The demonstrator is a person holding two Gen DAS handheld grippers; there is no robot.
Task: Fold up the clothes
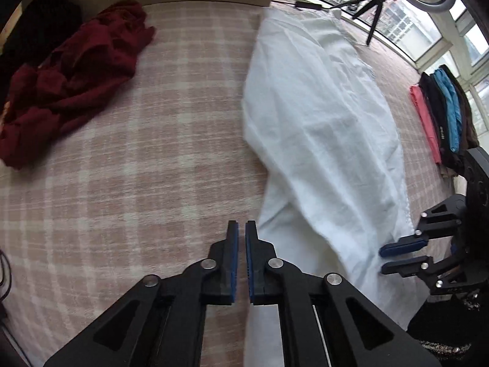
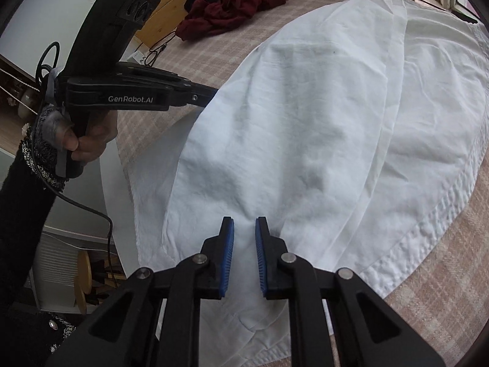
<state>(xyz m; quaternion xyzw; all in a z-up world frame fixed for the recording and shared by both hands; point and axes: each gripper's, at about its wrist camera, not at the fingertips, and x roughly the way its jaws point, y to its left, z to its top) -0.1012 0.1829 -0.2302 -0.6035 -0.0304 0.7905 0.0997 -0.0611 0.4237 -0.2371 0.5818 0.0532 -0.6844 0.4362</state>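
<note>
1. White thin cotton garment (image 2: 305,128) is spread down the middle of the pink plaid bed (image 1: 152,153), with one layer already lying over another, so it looks part-folded from where I sit.
2. Left gripper (image 1: 241,229) hovers at the cloth's 9 o'clock edge, its jaws nearly clenched with just a slit between them and nothing pinched as far as I can see.
3. Right gripper (image 2: 244,226) sits over the near hem at 6 o'clock, jaws released a bit wider, cloth showing between them but not pinched.
4. My take on doing this bit well: grab both layers at the edge, not just the top one, keep both grips level, and lay the fold down flat so no wrinkles get trapped.
5. Count: one white garment, one crumpled dark red garment (image 1: 70,79) at 10 o'clock, one stack of folded clothes (image 1: 440,122) at 3 o'clock showing roughly four colours, two grippers.
</note>
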